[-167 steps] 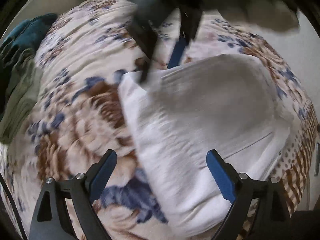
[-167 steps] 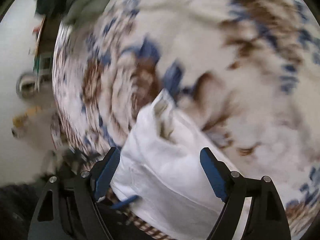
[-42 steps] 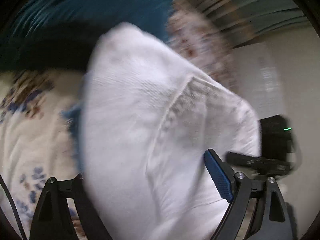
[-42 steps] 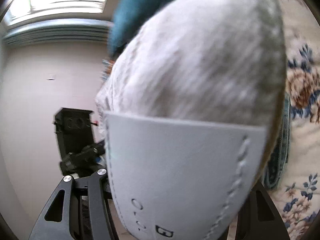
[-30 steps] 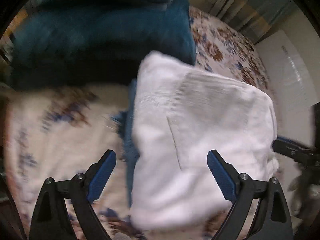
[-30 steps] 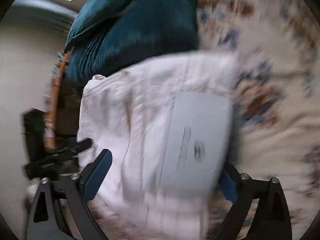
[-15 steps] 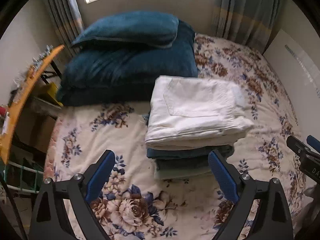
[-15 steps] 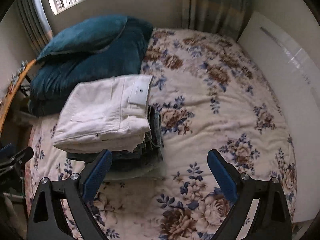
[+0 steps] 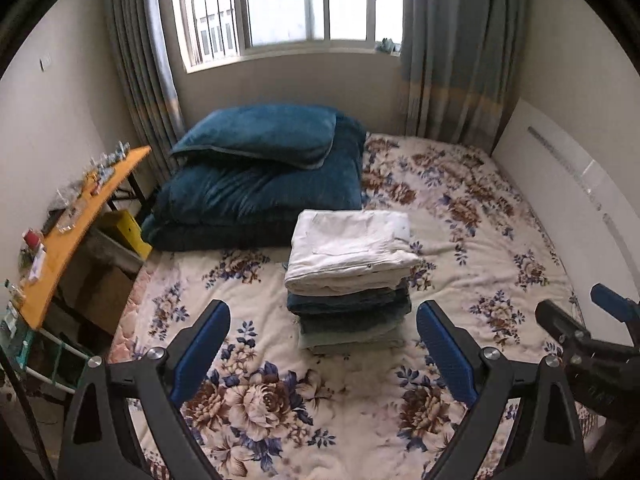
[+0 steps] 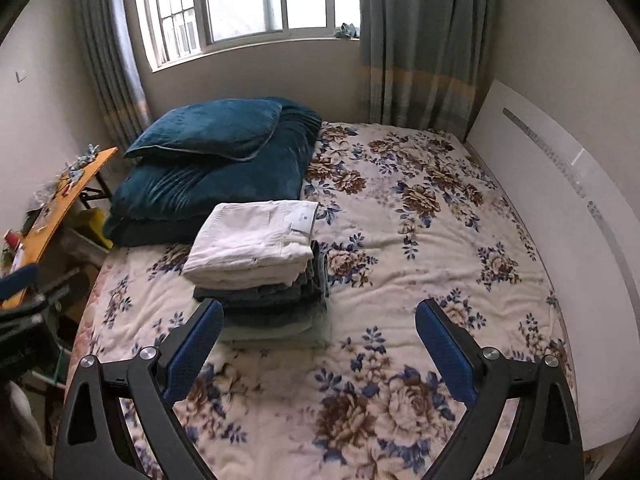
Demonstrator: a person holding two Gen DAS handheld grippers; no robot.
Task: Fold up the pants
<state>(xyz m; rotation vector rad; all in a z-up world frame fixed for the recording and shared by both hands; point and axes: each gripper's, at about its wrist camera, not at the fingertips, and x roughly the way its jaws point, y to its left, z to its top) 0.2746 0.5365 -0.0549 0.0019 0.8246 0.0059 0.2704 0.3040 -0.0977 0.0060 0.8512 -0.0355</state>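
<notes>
The folded white pants (image 9: 348, 252) (image 10: 252, 240) lie on top of a stack of folded dark clothes (image 9: 350, 316) (image 10: 272, 304) on the floral bed (image 9: 472, 240) (image 10: 420, 248). My left gripper (image 9: 324, 344) is open and empty, held back from the stack near the foot of the bed. My right gripper (image 10: 320, 344) is also open and empty, with the stack ahead to its left. Part of the right gripper (image 9: 592, 332) shows at the right edge of the left wrist view; part of the left gripper (image 10: 24, 304) shows at the left edge of the right wrist view.
A teal pillow on a folded teal quilt (image 9: 260, 176) (image 10: 212, 160) sits behind the stack. An orange side table (image 9: 68, 232) (image 10: 60, 200) with small items stands left of the bed. A white headboard (image 9: 572, 184) (image 10: 560, 208) runs along the right side.
Both grippers let go of the white pants on the stack and drew back and up from it. The view now takes in the whole bed and window.
</notes>
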